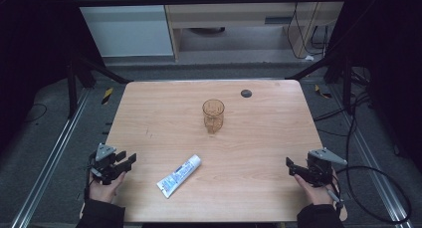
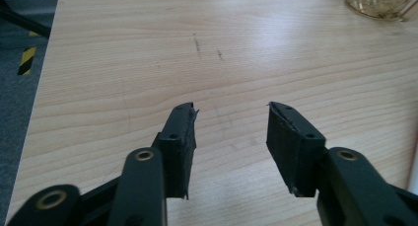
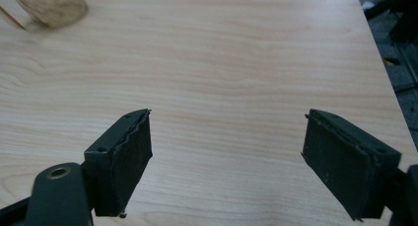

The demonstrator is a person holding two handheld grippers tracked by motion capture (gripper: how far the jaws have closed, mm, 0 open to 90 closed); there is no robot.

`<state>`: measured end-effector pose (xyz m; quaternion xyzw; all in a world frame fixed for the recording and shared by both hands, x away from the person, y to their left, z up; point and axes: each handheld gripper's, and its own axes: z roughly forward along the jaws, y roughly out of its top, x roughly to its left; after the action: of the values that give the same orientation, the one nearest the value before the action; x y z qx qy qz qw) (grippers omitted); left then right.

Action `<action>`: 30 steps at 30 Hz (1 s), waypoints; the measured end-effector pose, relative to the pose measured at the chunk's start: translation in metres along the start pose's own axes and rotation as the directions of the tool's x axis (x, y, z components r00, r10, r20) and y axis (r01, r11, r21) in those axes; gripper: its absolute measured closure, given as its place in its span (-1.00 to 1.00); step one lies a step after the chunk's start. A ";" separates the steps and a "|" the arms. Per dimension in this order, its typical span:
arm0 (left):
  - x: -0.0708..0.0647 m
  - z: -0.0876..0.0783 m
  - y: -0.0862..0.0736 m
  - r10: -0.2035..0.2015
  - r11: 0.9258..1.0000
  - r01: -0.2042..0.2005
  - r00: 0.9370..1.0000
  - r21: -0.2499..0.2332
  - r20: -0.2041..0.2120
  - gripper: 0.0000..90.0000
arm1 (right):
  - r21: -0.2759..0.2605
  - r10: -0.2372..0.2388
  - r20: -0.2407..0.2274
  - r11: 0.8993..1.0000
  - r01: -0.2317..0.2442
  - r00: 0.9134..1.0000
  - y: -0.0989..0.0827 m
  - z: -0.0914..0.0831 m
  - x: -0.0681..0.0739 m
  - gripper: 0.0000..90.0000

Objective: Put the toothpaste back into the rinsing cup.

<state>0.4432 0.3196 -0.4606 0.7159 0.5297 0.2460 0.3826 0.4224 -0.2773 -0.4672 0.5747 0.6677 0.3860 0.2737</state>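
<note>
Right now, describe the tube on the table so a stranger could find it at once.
On the light wooden table, look to the near half, left of centre. The white-and-blue squeeze tube lies flat and slanted there, in front of the amber glass cup. It is the one flat-lying thing; the cup stands upright.

At eleven o'clock in my right gripper view, the glass cup (image 3: 47, 6) is blurred and cut off; the toothpaste tube's (image 1: 178, 175) print is unreadable.

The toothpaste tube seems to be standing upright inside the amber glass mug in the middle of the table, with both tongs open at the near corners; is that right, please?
Not quite: the toothpaste tube lies flat on the table, nearer than the amber glass mug and apart from it, as the high view shows. The left tongs and right tongs are indeed open.
</note>
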 end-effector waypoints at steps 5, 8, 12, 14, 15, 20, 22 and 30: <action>-0.006 -0.002 0.000 0.017 1.000 -0.018 1.000 0.013 0.013 0.36 | 0.005 -0.033 -0.015 0.999 0.033 0.999 0.000 0.002 0.008 -0.56; -0.010 -0.003 0.001 0.012 1.000 -0.013 0.999 0.026 0.036 0.47 | 0.046 -0.079 -0.018 0.996 0.080 0.997 -0.006 0.010 0.013 -0.54; -0.017 -0.003 0.002 0.018 0.999 -0.021 0.998 0.038 0.067 0.59 | 0.032 -0.080 -0.020 0.996 0.080 0.997 -0.004 0.008 0.013 -0.52; -0.021 -0.003 0.002 0.029 0.998 -0.033 0.997 0.044 0.077 0.67 | 0.026 -0.071 -0.023 0.997 0.072 0.997 -0.004 0.007 0.014 -0.51; -0.023 -0.002 0.002 0.032 0.998 -0.036 0.996 0.048 0.084 0.70 | 0.027 -0.072 -0.023 0.997 0.073 0.997 -0.004 0.007 0.015 -0.51; -0.033 0.002 0.001 0.050 0.996 -0.059 0.991 0.070 0.124 0.83 | 0.027 -0.091 -0.034 0.995 0.092 0.995 -0.005 0.012 0.017 -0.47; -0.037 0.003 0.001 0.066 0.994 -0.077 0.988 0.079 0.137 0.88 | 0.031 -0.098 -0.038 0.995 0.099 0.994 -0.005 0.012 0.019 -0.46; -0.056 0.010 0.000 0.124 0.981 -0.150 0.973 0.120 0.197 0.98 | 0.041 -0.112 -0.048 0.993 0.114 0.993 -0.007 0.014 0.021 -0.44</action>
<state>0.4332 0.2640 -0.4631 0.7948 0.4557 0.1671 0.3643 0.4264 -0.2537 -0.4791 0.5327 0.7135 0.3682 0.2673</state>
